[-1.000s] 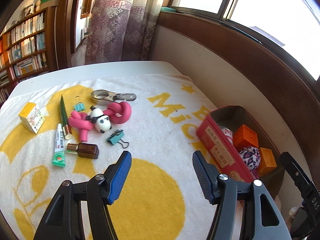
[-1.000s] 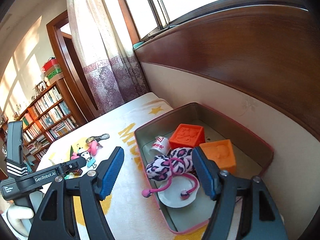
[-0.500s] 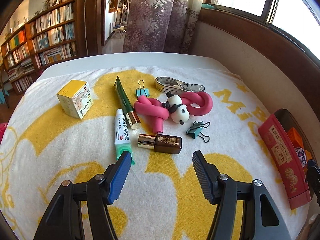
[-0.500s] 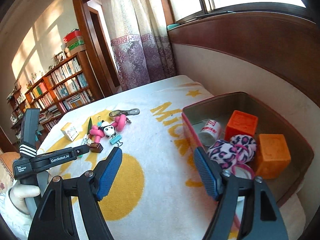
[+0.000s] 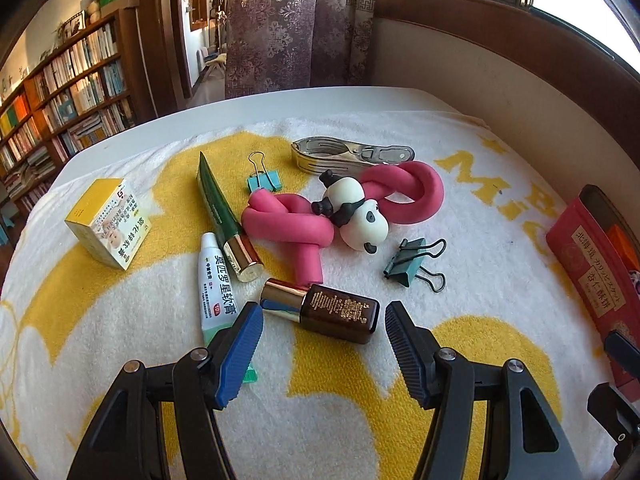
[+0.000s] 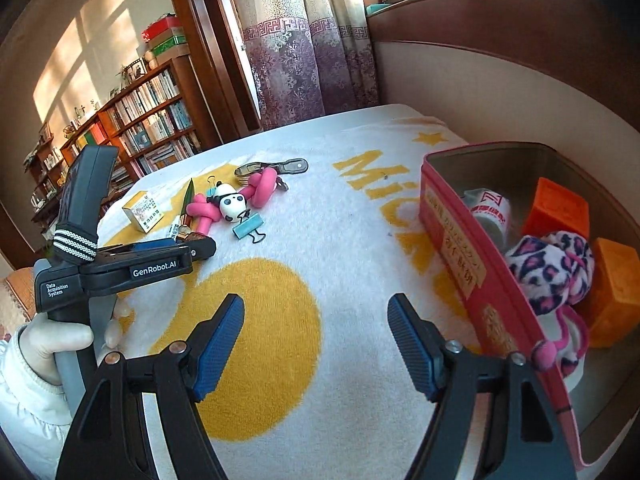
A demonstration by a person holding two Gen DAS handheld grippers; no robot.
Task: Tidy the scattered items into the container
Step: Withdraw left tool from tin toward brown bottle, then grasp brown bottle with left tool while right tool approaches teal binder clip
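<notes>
Far left on the white-and-yellow terry towel (image 5: pixel 120 320): a small yellow-and-white cardboard medicine box (image 5: pixel 107 229), standing apart from the rest. Next, a slim dark green tube with a gold cap (image 5: pixel 224 216) lying just beside a white ointment tube with a green end (image 5: pixel 214 292), the ointment tube's lower end hidden behind a blue-padded finger (image 5: pixel 240 354). Behind these, a small teal binder clip (image 5: pixel 263 179). Toward the middle, a knotted pink foam rod (image 5: pixel 304 224) with a black-and-white panda figure (image 5: pixel 356 222) lying on it, and a shiny metal clamp (image 5: pixel 348 154) beyond, touching the rod's far loop. Below the knot, a dark brown glass bottle with a gold cap (image 5: pixel 324 310), on its side, just ahead of the left gripper (image 5: pixel 324 354), jaws apart on either side of it, pads clear of it, nothing grasped. Right of the bottle, a darker teal binder clip (image 5: pixel 412 262) with black wire handles. Further right, the right gripper (image 6: pixel 316 344), spread wide over bare towel, empty. Far right, against the wall, the red rectangular tin container (image 6: pixel 460 264), open-topped, holding a white cup with red lettering (image 6: pixel 490 210), two orange embossed cubes (image 6: pixel 558 212), and a pink-and-black leopard plush toy (image 6: pixel 552 272) with a pink cord. At the left edge of the right wrist view, a light-gloved hand (image 6: pixel 56 344) around the left gripper's grey handle.
</notes>
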